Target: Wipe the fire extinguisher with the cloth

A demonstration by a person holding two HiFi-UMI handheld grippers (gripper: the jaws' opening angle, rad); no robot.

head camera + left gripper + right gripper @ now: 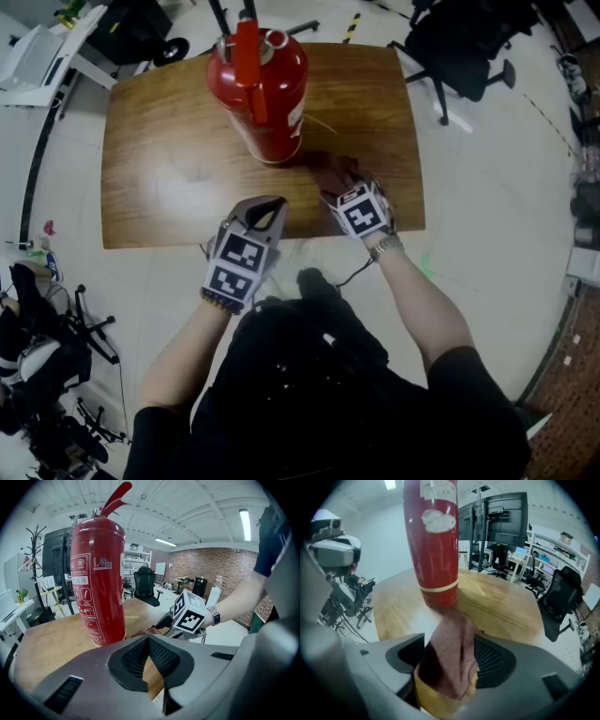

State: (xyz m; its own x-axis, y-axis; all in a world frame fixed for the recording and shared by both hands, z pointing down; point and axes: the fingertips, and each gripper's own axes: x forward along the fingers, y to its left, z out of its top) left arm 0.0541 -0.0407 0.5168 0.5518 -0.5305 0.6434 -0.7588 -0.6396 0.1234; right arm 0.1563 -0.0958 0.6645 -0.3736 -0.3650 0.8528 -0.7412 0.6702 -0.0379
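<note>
While surveying the tabletop (159, 178) from above, noted both forearms reaching forward over the near edge, wrists bent downward. Found left tool (149, 641) pressed together, empty, pitched down, clear of the fire extinguisher (261, 89). Found right tool (450, 644) pitched more steeply, spread wide, with the cloth (452, 620) bunched between, resting on the wood just beside the upright extinguisher's base.
</note>
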